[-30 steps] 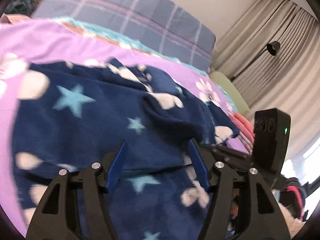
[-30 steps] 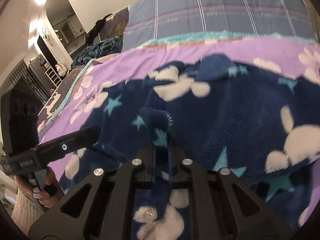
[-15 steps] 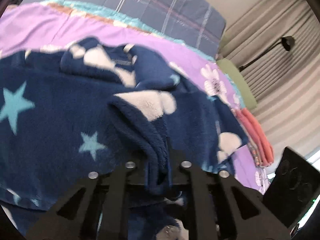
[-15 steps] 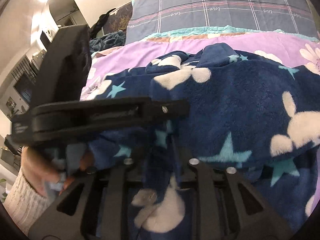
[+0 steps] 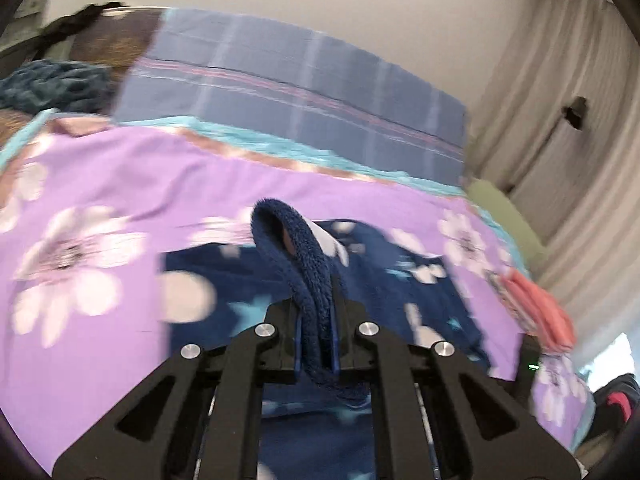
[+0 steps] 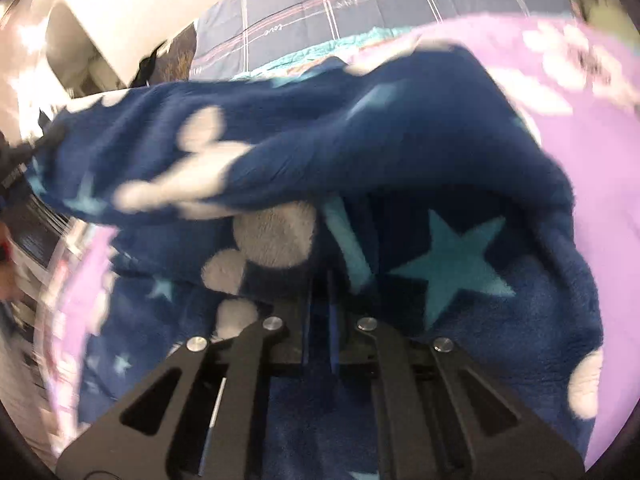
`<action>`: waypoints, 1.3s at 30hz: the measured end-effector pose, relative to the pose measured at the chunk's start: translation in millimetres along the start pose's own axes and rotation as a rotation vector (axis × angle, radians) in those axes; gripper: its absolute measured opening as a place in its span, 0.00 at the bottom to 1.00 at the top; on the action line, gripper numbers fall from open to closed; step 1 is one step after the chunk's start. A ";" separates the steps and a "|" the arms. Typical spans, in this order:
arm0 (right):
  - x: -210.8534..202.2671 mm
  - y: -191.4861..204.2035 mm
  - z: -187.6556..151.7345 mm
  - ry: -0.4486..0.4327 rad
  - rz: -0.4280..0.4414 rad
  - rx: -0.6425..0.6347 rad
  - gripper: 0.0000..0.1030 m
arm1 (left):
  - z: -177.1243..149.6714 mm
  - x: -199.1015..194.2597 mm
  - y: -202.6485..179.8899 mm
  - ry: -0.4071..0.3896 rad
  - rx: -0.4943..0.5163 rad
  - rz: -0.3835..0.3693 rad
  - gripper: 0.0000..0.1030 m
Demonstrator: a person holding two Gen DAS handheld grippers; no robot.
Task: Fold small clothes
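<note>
Item: navy fleece garment (image 5: 400,292) with stars and pale bunny shapes, lying on the purple floral bedspread (image 5: 100,184).

Left gripper (image 5: 316,344): pinched narrow on a raised fleece edge, which loops up just ahead of the jaws while the rest trails down to the bed.

Right gripper (image 6: 320,320): closing on fleece at its tips; a lifted span of fabric (image 6: 280,140) hangs across and beyond it.

Governing relation: the lifted fold runs crosswise between the grippers, with the flat body below. Judged next: carry the held edge over the body.
</note>
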State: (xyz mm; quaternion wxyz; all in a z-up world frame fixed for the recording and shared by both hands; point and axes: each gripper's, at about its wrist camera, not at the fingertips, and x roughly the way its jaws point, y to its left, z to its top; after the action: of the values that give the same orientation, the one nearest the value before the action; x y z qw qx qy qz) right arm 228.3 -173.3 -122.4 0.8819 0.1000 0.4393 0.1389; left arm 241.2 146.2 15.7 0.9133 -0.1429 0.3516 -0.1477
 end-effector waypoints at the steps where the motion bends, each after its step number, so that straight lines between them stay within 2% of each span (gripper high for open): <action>1: 0.0 5.0 -0.9 -0.004 -0.022 -0.024 0.08 | -3.5 2.8 13.5 0.012 -0.017 0.025 0.11; 5: -1.8 7.0 -1.3 -0.006 -0.024 -0.024 0.08 | -20.8 26.8 46.1 0.061 -0.067 0.109 0.16; 8: -2.3 -1.2 -0.9 -0.005 0.010 0.009 0.08 | -31.8 30.8 65.2 0.039 -0.135 0.167 0.26; 9: -2.1 -2.9 -0.4 -0.004 0.021 0.019 0.08 | -35.1 28.5 66.7 0.019 -0.159 0.174 0.27; 11: -1.1 -1.6 2.0 -0.002 0.022 0.020 0.08 | -39.2 28.1 60.0 0.011 -0.157 0.116 0.28; 14: -1.4 -3.1 2.8 -0.002 0.018 0.014 0.08 | -49.9 39.9 33.6 0.051 -0.065 0.067 0.30; 15: -3.1 -1.6 4.2 -0.007 0.016 0.018 0.08 | -56.9 50.0 23.3 0.079 -0.017 0.069 0.35; 17: -10.4 2.0 9.2 -0.036 0.018 0.030 0.10 | -75.4 76.0 10.3 0.142 0.061 0.133 0.39; 18: -13.3 3.5 12.0 -0.048 0.024 0.029 0.14 | -83.1 84.0 7.5 0.145 0.099 0.168 0.40; 20: -11.5 11.2 20.8 -0.052 0.019 0.024 0.15 | -94.5 94.5 -5.8 0.124 0.189 0.241 0.42; 23: 11.8 15.9 36.9 -0.012 -0.059 0.048 0.14 | -96.4 93.5 -11.3 0.122 0.222 0.279 0.42; 25: 16.3 9.9 42.3 -0.034 -0.149 0.074 0.00 | -97.1 90.9 -8.7 0.116 0.215 0.270 0.42; 26: 13.8 1.5 42.6 -0.056 -0.217 0.104 0.00 | -97.7 89.3 -8.1 0.114 0.213 0.266 0.43; 29: -0.6 -23.4 38.1 -0.088 -0.264 0.191 0.00 | -98.2 87.9 -6.0 0.108 0.212 0.257 0.43; 30: -8.7 -34.9 35.7 -0.101 -0.360 0.213 0.00 | -98.3 87.3 -6.0 0.108 0.211 0.258 0.43; 31: -14.5 -46.9 32.6 -0.114 -0.378 0.233 0.00 | -98.0 87.4 -6.7 0.107 0.211 0.257 0.43; 32: -16.4 -64.8 29.6 -0.096 -0.274 0.282 0.00 | -98.1 87.5 -7.2 0.107 0.212 0.257 0.43; 34: -19.1 -74.5 26.9 -0.065 -0.205 0.294 0.00 | -97.6 87.9 -7.5 0.107 0.213 0.258 0.43; 36: -31.6 -64.9 25.6 -0.052 -0.217 0.236 0.00 | -97.7 87.9 -7.3 0.107 0.211 0.257 0.43; 39: -52.7 -34.7 25.7 -0.082 -0.218 0.116 0.20 | -97.7 88.3 -6.7 0.107 0.209 0.254 0.43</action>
State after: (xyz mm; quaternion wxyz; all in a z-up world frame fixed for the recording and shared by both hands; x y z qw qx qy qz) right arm 224.0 -224.8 -78.1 0.9016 0.1080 0.4186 0.0126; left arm 235.8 92.0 -104.3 0.9145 0.0067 0.3977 -0.0743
